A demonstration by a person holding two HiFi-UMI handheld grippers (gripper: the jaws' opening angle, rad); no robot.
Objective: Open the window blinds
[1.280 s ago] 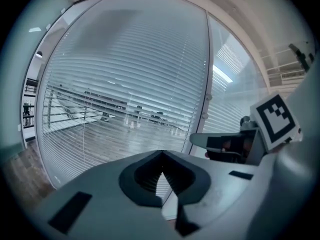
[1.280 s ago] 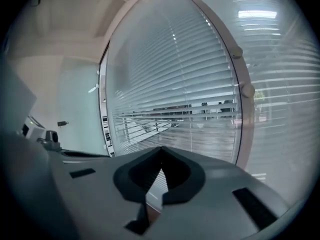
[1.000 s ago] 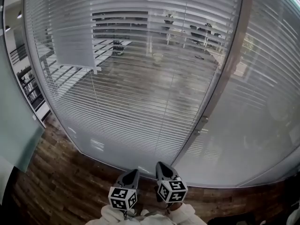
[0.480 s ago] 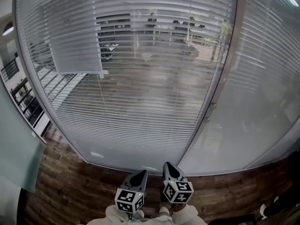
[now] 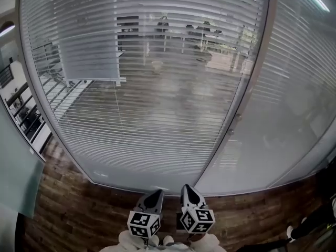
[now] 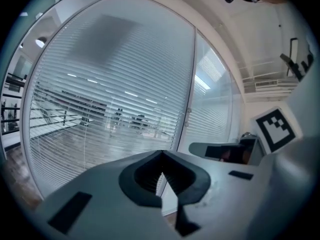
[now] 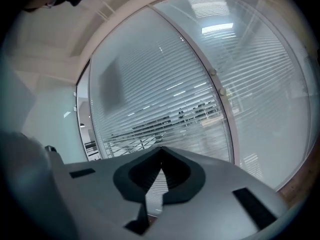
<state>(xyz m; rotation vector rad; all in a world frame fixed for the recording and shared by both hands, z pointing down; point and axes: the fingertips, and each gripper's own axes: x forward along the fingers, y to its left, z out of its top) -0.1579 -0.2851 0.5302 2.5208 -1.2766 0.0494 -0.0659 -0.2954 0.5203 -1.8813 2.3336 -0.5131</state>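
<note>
White slatted blinds (image 5: 157,104) hang lowered behind a curved glass wall, slats tilted so a room shows through. They also fill the left gripper view (image 6: 100,99) and the right gripper view (image 7: 160,94). A thin cord (image 5: 118,106) hangs down in front of the slats, left of centre. My left gripper (image 5: 153,197) and right gripper (image 5: 188,191) sit side by side low in the head view, short of the glass and pointing at it. Both are shut with nothing between the jaws: left gripper (image 6: 161,155), right gripper (image 7: 161,150).
A metal frame post (image 5: 252,88) with two small knobs (image 5: 233,124) splits the glass wall; another blind-covered pane (image 5: 294,104) lies to its right. Dark wooden floor (image 5: 68,203) runs along the base. A frosted panel (image 5: 16,161) stands at the left.
The glass wall has shifted across the head view as the person moved along it. Both grippers kept side by side, shut, and drifted slightly right and lower in the picture.
</note>
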